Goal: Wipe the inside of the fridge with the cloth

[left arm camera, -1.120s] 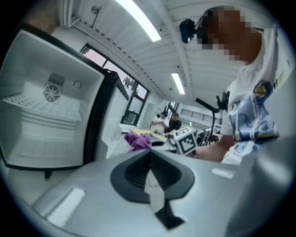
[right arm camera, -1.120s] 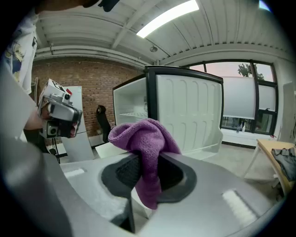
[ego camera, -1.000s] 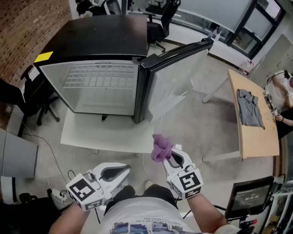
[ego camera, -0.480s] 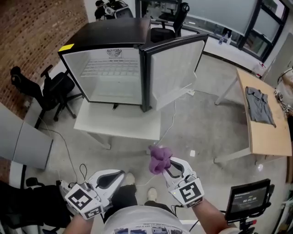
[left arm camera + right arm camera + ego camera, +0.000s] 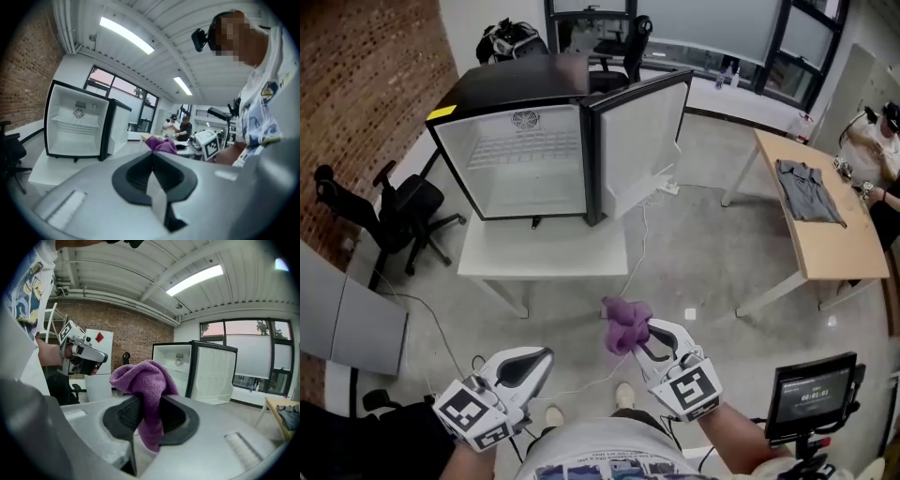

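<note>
**Cloth gripped, open fridge well ahead**

Head view: the right gripper (image 5: 649, 330) clamps the purple cloth (image 5: 625, 322), well short of the fridge (image 5: 525, 159). The fridge's open inside faces both grippers from ahead and slightly left. Left gripper view: the left gripper (image 5: 151, 154) has its jaws together on nothing. Right gripper view: the cloth stands bunched upright between the jaws, with the fridge beyond it. No writing is legible.

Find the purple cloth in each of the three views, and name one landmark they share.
Head view: purple cloth, lower centre, clamped in the right gripper.
Left gripper view: centre, beyond the left gripper.
Right gripper view: centre, between the jaws.
Shared landmark: the open fridge.
</note>
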Demonstrator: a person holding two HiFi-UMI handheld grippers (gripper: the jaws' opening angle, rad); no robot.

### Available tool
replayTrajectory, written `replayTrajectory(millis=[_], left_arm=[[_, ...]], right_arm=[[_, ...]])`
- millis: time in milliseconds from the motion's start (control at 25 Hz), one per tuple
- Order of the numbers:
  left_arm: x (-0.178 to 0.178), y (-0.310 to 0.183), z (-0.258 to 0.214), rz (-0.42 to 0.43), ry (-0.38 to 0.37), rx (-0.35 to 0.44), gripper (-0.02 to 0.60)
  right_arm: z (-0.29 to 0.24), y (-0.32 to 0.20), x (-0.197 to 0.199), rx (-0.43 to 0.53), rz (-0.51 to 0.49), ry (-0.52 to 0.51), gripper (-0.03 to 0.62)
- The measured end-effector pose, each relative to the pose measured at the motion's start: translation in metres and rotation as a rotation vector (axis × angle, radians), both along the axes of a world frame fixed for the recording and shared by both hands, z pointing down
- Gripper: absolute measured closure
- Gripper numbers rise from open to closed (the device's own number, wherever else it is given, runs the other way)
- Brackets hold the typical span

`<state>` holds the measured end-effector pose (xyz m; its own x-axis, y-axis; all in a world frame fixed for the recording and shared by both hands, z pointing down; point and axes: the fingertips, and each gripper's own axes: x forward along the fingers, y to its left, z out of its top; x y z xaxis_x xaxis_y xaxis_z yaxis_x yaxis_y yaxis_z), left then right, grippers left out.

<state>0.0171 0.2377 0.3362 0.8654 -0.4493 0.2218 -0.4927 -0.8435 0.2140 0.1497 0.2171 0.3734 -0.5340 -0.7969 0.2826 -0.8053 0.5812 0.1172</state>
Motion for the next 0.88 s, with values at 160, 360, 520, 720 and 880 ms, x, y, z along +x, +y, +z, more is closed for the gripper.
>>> replayTrajectory(millis=[160,360,520,720,880], left_arm=[[-0.038,0.014,-0.01,0.037,0.028,0.001,0.577],[-0.093,0.035,-0.006,0.063,0.046,-0.01,0.577],[-0.119,0.052,-0.003,0.113,0.049,-0.002,0.577],[-0.132,0.062,-0.006,0.156,0.076,-0.028,0.577],[-0.139,0.065,-0.005,0.186,0.082,-0.048,0.577]], right_arm=[[-0.014,0.008,-0.056,0.027,0.011,-0.053,0.514],[-0.017,0.036,-0.127,0.044,0.002,-0.049,0.514],[-0.015,0.055,-0.157,0.04,0.015,-0.026,0.514],[-0.019,0.07,-0.177,0.027,0.03,-0.025,0.514],[-0.027,0.075,-0.186,0.041,0.05,-0.015,0.514]])
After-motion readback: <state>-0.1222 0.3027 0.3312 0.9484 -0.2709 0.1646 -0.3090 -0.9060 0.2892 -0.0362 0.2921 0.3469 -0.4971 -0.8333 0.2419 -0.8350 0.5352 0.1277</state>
